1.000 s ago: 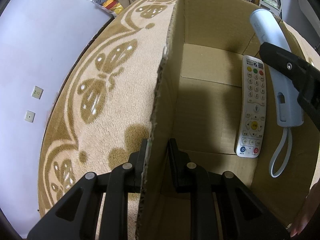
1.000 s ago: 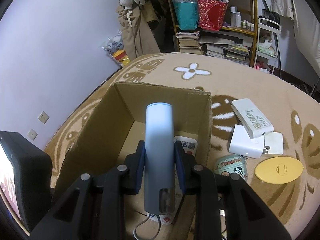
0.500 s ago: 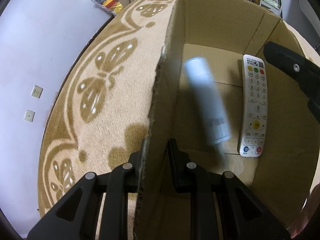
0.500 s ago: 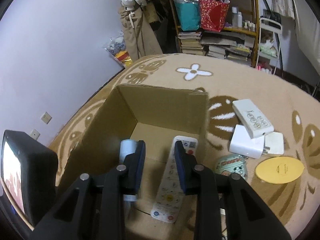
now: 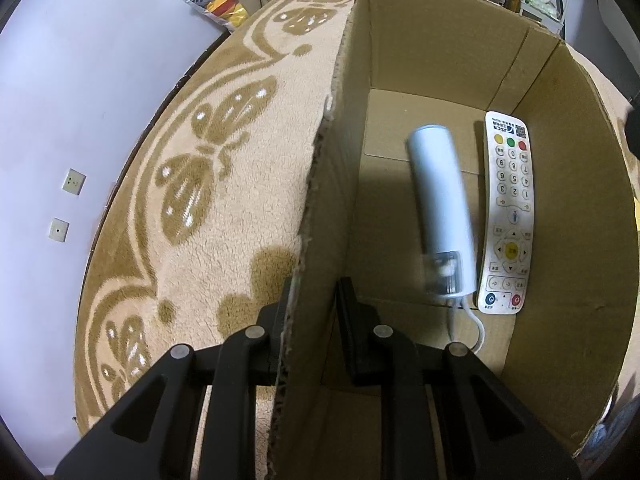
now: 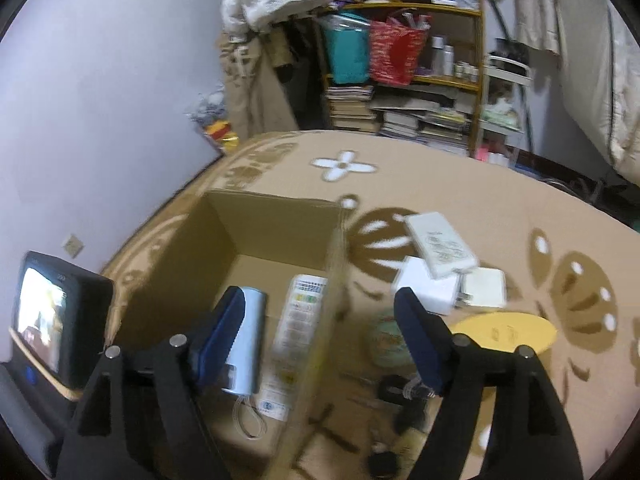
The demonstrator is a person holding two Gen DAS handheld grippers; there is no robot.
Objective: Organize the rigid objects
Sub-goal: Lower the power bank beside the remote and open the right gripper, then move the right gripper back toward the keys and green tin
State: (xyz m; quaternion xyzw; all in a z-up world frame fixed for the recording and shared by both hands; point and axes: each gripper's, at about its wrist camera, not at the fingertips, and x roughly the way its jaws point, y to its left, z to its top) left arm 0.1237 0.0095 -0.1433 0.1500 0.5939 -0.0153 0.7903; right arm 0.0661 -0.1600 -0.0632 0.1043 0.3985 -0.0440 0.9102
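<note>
A patterned rug (image 5: pixel 224 208) covers the floor, and on it stands an open cardboard box (image 5: pixel 400 52). The left gripper (image 5: pixel 314 300) is clamped on the box's near wall, one finger outside and one inside. The right gripper (image 6: pixel 320 320) hangs above the box's right wall, jaws spread wide and empty. On the box floor lie a white remote (image 5: pixel 510 212) and, just beside it on its left, a pale blue cylinder (image 5: pixel 440 200) with a cord loop. Outside, to the right, sit white chargers (image 6: pixel 440 264) and a yellow oval lid (image 6: pixel 506 330).
</note>
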